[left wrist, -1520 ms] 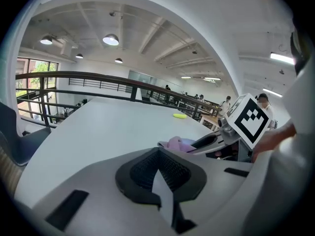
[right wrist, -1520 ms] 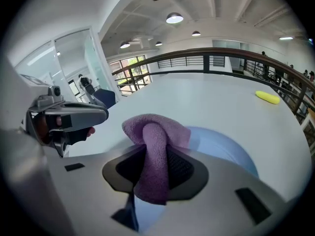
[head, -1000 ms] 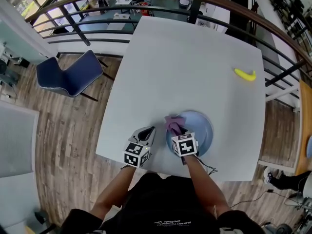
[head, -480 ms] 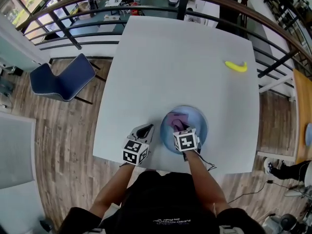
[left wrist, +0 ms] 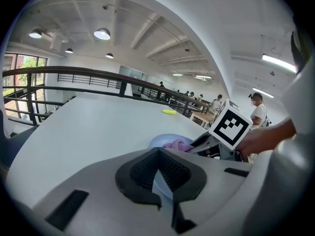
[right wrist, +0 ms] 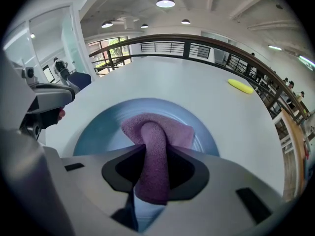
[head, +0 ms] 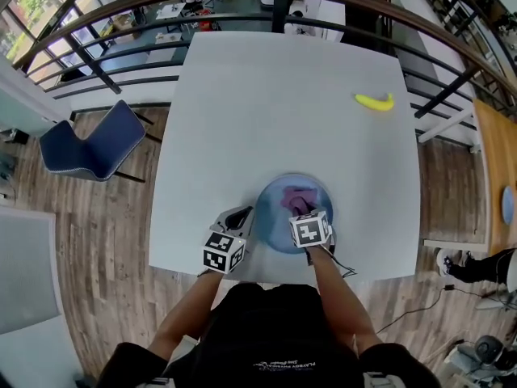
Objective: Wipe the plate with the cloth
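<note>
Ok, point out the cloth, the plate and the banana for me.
cloth [right wrist: 158, 132]: right gripper view, the spread part beyond the jaws.
plate [right wrist: 98, 129]: right gripper view, bare left side.
banana [head: 373, 101]: head view, its middle.

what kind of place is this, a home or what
Probably an upper-floor office or canteen hall, not a home: a curved railing edges the white table, round ceiling lights hang overhead, and several people show beyond the railing.
</note>
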